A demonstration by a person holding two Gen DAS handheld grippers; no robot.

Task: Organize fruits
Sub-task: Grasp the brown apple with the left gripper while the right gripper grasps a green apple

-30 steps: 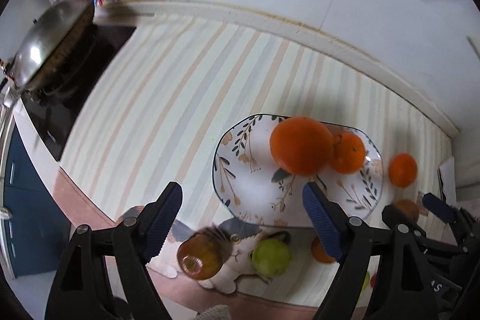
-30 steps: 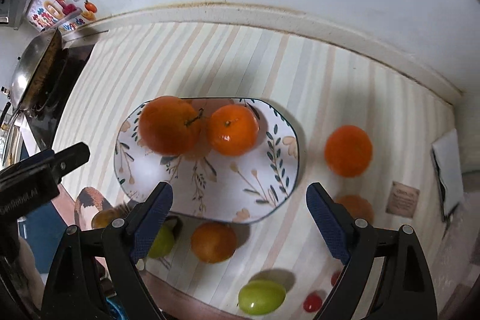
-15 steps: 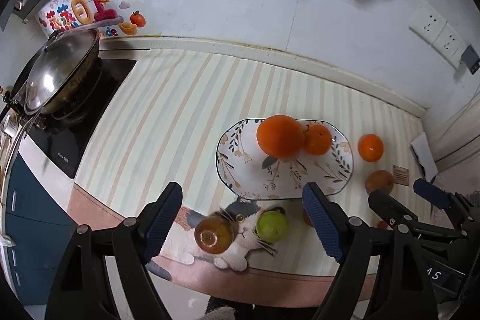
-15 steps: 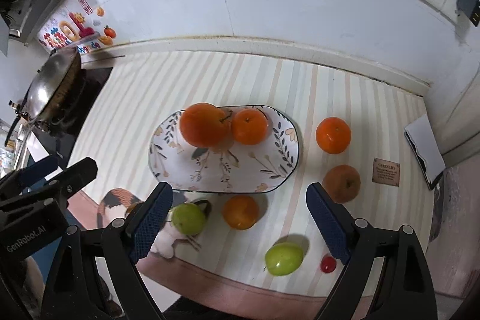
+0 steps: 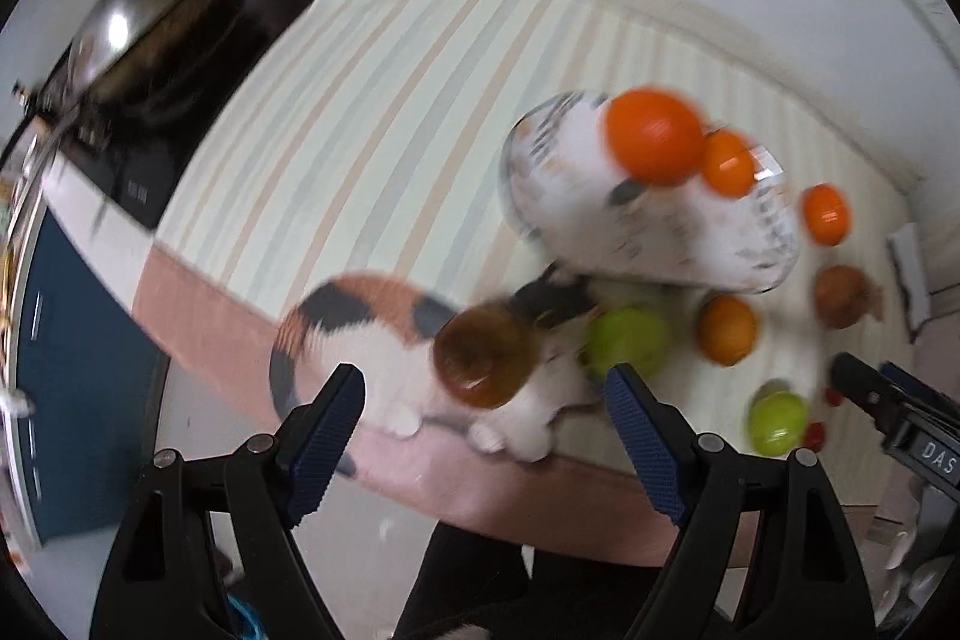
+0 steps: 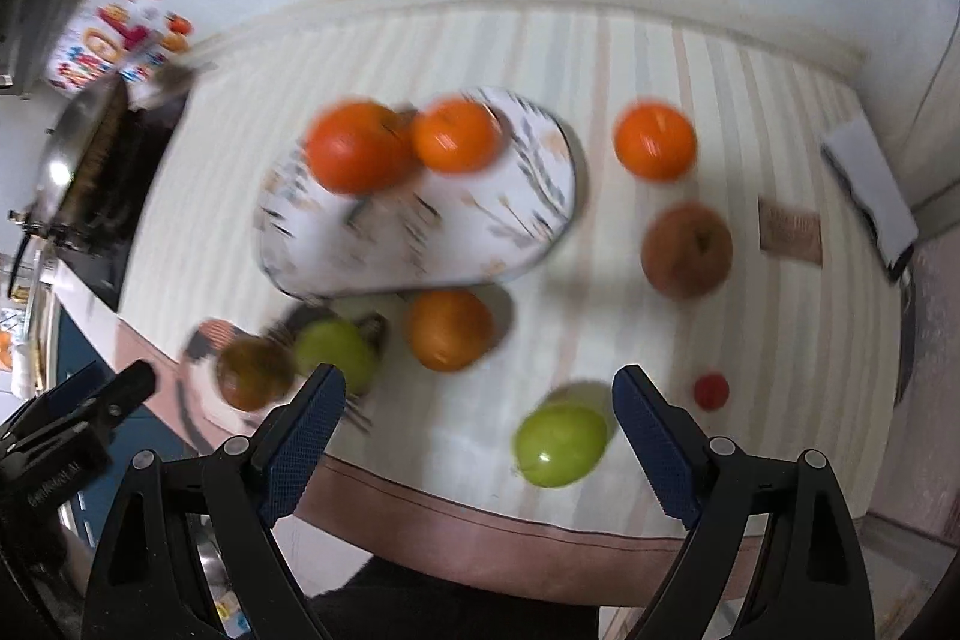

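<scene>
Now both grippers are hovering over the near edge of the striped mat (image 6: pixel 690 280) with their jaws spread wide and nothing between them. Motion blur is smearing both views, so fine detail cannot be read.

Left gripper (image 5: pixel 486 412) is hanging above the cat picture (image 5: pixel 372 334) at the mat's near edge, where a brown fruit (image 5: pixel 486 361) is sitting, with a green apple (image 5: pixel 627 340) just beside it. Right gripper (image 6: pixel 477 412) is hanging above the mat's front, with a second green apple (image 6: pixel 561 445) lying near its right finger (image 6: pixel 651 445) and a small red fruit (image 6: pixel 711 391) sitting farther right.

A floral plate (image 6: pixel 456 226) is sitting in the middle of the mat, holding a large orange (image 6: pixel 360 145) and a smaller orange (image 6: pixel 456 133) that are touching each other at its far side. Off the plate, a third orange (image 6: pixel 654 139) is lying to its right, a russet apple (image 6: pixel 687 250) is lying nearer than that one, and a fourth orange (image 6: pixel 450 322) is resting just in front of the plate's near rim.

A steel wok (image 5: pixel 156 10) is sitting on the dark stove (image 5: pixel 150 160) to the left of the mat, and the left gripper's black body is showing at the lower left of the right wrist view
</scene>
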